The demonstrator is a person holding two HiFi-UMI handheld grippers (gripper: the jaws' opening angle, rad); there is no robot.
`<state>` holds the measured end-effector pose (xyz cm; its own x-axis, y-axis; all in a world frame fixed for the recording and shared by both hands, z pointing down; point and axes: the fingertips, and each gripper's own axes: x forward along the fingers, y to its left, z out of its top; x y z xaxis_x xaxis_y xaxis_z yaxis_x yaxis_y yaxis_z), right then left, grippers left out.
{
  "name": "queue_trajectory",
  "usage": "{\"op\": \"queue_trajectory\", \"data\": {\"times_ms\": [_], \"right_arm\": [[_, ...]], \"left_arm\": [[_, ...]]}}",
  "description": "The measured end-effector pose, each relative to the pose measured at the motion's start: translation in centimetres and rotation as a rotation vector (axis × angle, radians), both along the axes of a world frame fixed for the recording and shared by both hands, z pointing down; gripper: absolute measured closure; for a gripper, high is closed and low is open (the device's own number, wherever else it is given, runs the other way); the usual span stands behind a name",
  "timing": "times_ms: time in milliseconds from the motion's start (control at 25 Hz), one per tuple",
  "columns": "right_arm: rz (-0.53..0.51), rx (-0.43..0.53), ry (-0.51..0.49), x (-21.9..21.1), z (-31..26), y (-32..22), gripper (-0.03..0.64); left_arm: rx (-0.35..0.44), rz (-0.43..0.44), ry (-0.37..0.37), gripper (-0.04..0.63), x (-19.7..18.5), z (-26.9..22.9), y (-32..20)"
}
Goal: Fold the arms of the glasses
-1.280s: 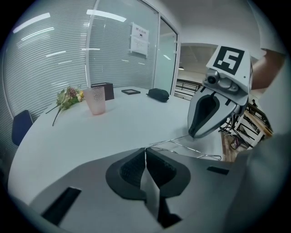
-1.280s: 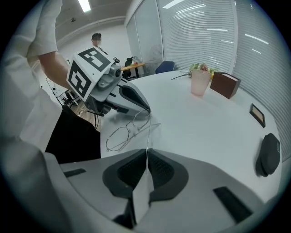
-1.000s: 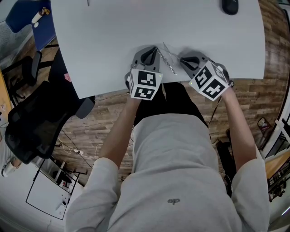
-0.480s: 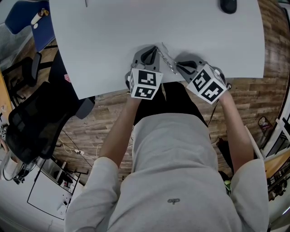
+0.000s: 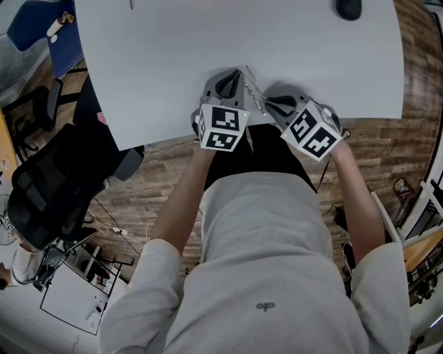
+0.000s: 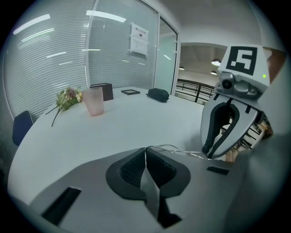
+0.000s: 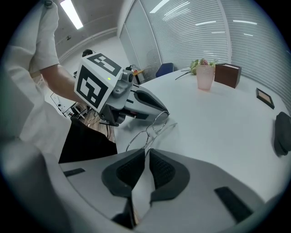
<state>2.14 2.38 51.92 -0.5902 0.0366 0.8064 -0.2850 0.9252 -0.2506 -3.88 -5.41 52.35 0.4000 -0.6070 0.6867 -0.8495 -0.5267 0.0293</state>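
Observation:
Thin wire-framed glasses (image 5: 251, 86) hang just over the front edge of the white table (image 5: 166, 55), between my two grippers. My left gripper (image 5: 238, 73) is shut on one end of the glasses (image 6: 182, 149), whose wire runs from its tips (image 6: 145, 149) toward my right gripper (image 6: 208, 154). In the right gripper view the lenses (image 7: 146, 132) sit just ahead of my right gripper (image 7: 146, 152), with the left gripper (image 7: 165, 112) beyond. The right jaws are opening: a narrow slit shows between the pads, and the end of a glasses arm reaches into it.
A pink cup (image 7: 204, 77), dried flowers (image 6: 66, 97) and a brown box (image 7: 227, 74) stand at the table's far side. There is a dark mouse (image 5: 348, 8) at the far right. A black office chair (image 5: 55, 180) stands on the floor to the left.
My right gripper has shifted left, closer to the left gripper, and has rolled a little. The left gripper has kept still with the glasses in it.

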Motion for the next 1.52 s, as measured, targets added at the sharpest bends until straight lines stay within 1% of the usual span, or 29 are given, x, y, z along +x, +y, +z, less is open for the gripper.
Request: {"op": "queue_trajectory", "data": {"times_ms": [200, 320, 520, 640, 840, 960, 1000, 1120, 1280, 1520], "right_arm": [[0.003, 0.0, 0.017, 0.4, 0.2, -0.2, 0.575], [0.017, 0.007, 0.014, 0.7, 0.0, -0.5, 0.564], [0.089, 0.002, -0.011, 1.3, -1.1, -1.5, 0.545], [0.135, -0.007, -0.032, 1.5, -1.8, -1.7, 0.494], [0.214, -0.048, -0.067, 1.3, -2.0, -1.1, 0.384], [0.253, -0.083, -0.091, 0.8, -1.6, -0.3, 0.329], [0.262, -0.084, -0.093, 0.7, -1.4, -0.2, 0.321], [0.286, -0.068, -0.083, 0.6, -0.8, -0.1, 0.322], [0.302, -0.041, -0.059, 0.7, -0.1, -0.4, 0.375], [0.291, -0.047, -0.052, 0.8, 0.5, -0.1, 0.405]], "left_arm": [[-0.006, -0.002, 0.004, 0.571, -0.1, 0.1, 0.0], [-0.008, 0.0, 0.005, 0.571, -0.1, 0.1, 0.1], [-0.007, 0.003, 0.0, 0.571, 0.0, 0.0, 0.2], [-0.007, 0.006, -0.007, 0.571, 0.2, -0.1, 0.2], [-0.016, 0.003, -0.024, 0.571, 0.1, -0.1, 0.2], [-0.016, 0.004, -0.029, 0.571, 0.1, -0.1, 0.2], [-0.017, 0.003, -0.03, 0.571, 0.1, -0.1, 0.3], [-0.02, 0.001, -0.033, 0.571, 0.2, -0.1, 0.4], [-0.021, -0.001, -0.035, 0.571, 0.4, -0.1, 0.5], [-0.019, 0.009, -0.041, 0.571, 0.4, -0.4, 0.5]]}}
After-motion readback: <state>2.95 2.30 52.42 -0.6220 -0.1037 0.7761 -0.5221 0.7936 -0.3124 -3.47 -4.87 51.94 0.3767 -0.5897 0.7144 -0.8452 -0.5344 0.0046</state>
